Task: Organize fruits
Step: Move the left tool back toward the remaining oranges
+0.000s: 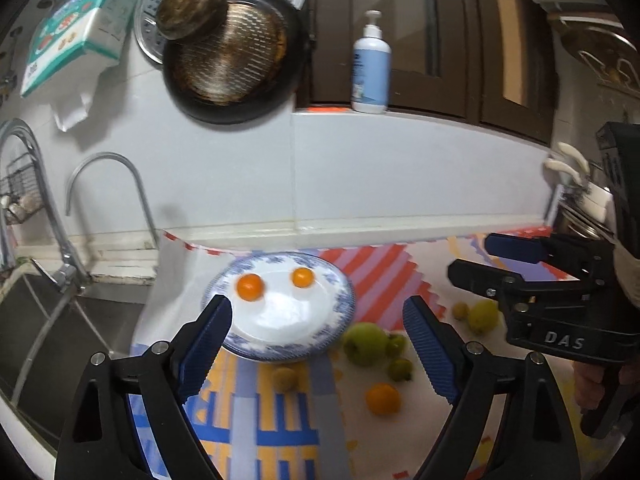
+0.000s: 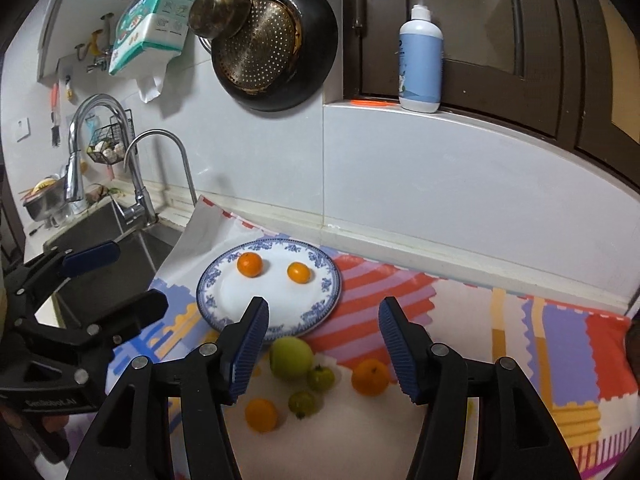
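Observation:
A blue-rimmed white plate holds two small oranges. On the patterned mat beside it lie a green apple, small green tomatoes and loose oranges. My left gripper is open and empty over the plate's near edge; it also shows in the right wrist view. My right gripper is open and empty above the apple; it also shows in the left wrist view.
A sink with two taps lies left of the mat. Pans hang on the tiled wall. A pump bottle stands on the ledge. More yellow-green fruits lie on the mat.

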`<action>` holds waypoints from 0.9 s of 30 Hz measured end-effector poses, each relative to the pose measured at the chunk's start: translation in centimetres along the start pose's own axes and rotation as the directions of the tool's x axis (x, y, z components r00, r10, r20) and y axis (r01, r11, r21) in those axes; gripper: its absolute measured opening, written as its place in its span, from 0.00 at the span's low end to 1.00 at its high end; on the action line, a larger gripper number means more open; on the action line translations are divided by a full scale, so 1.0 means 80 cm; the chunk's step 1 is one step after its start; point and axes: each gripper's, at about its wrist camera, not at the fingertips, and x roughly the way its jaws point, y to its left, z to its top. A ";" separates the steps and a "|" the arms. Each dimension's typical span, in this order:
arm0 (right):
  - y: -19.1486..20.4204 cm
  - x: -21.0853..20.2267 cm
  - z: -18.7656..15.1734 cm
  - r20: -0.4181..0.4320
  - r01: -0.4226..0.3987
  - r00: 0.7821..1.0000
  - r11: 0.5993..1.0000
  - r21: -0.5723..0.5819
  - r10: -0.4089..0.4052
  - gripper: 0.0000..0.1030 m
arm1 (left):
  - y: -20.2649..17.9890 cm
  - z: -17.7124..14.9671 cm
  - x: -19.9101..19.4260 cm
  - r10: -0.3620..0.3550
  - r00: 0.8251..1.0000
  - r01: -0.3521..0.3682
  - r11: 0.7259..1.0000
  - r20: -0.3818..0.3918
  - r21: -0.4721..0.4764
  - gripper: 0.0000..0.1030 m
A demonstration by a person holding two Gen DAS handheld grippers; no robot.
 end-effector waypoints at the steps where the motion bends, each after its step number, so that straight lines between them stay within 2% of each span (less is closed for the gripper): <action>1: 0.000 -0.002 -0.005 0.000 0.002 1.000 1.000 -0.003 -0.002 0.56 | -0.004 -0.005 0.000 -0.010 1.000 0.010 1.000 0.001 0.004 0.85; 6: -0.002 -0.003 -0.031 -0.037 -0.027 0.999 1.000 -0.007 0.027 0.56 | -0.021 -0.025 0.000 -0.027 1.000 0.027 0.998 0.006 0.061 0.85; 13: -0.009 0.006 -0.064 -0.101 -0.029 0.994 0.999 -0.012 0.028 0.56 | -0.037 -0.051 0.019 -0.055 0.997 0.061 0.993 -0.060 0.098 0.83; 19: -0.016 0.026 -0.089 -0.162 -0.042 0.986 0.999 -0.012 0.040 0.56 | -0.049 -0.074 0.049 -0.088 0.986 0.103 0.989 -0.141 0.109 0.76; 21: -0.018 0.033 -0.094 -0.180 -0.046 0.983 0.999 -0.012 0.044 0.56 | -0.051 -0.081 0.062 -0.091 0.981 0.111 0.988 -0.172 0.108 0.69; 27: -0.020 0.052 -0.108 -0.225 -0.050 0.973 0.999 -0.014 0.046 0.56 | -0.054 -0.096 0.090 -0.137 0.959 0.166 0.981 -0.250 0.099 0.59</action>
